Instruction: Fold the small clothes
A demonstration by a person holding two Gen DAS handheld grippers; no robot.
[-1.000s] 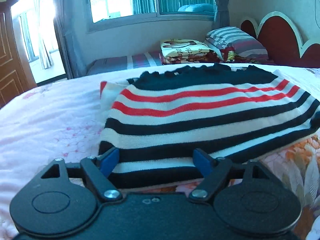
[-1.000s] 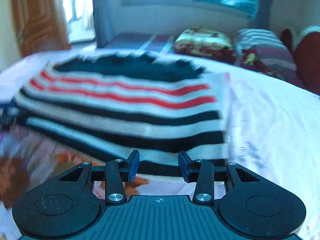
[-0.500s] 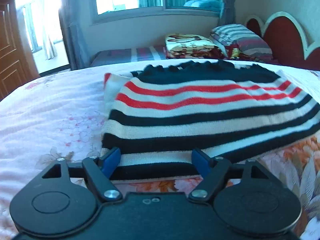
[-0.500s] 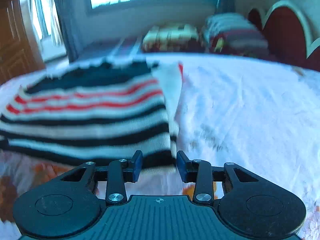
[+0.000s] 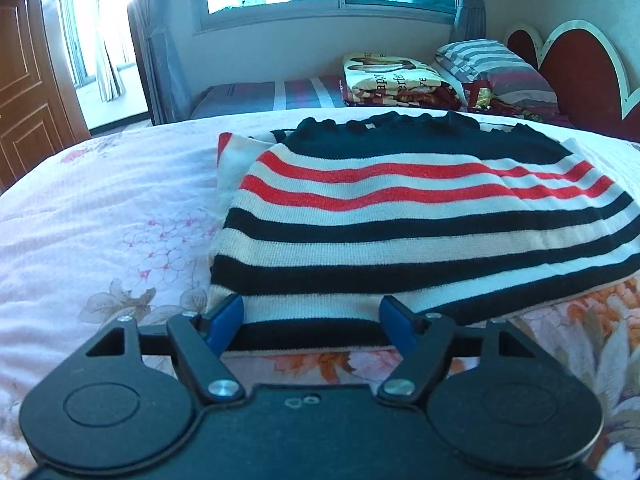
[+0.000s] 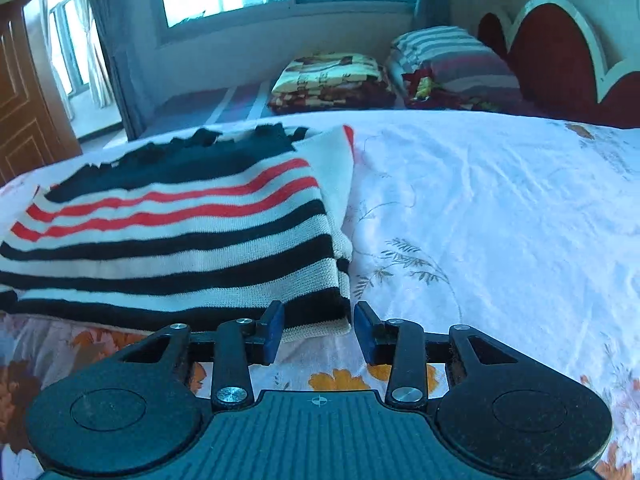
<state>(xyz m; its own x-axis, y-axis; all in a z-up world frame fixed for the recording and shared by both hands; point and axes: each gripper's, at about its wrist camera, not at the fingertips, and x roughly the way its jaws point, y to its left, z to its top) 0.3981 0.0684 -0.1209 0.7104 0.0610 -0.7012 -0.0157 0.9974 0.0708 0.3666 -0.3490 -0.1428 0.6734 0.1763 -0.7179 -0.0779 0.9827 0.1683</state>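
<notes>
Your striped sweater (image 5: 400,216) lies mid-frame, sides already folded in. Your left gripper (image 5: 312,322) and right gripper (image 6: 319,330) are spread wide, holding nothing. Fold the bottom up next.

Both views sit low over the bed (image 5: 100,208), close behind their own fingers, facing the window wall (image 5: 320,40) at the top of the frame. The left wrist view looks at the near left corner of the striped sweater (image 5: 400,220), which fills centre and right. The right wrist view looks at its near right corner, sweater (image 6: 172,240) at left. Both share the sweater, the pillows (image 6: 448,60) and the red headboard (image 6: 560,60) at upper right.
</notes>
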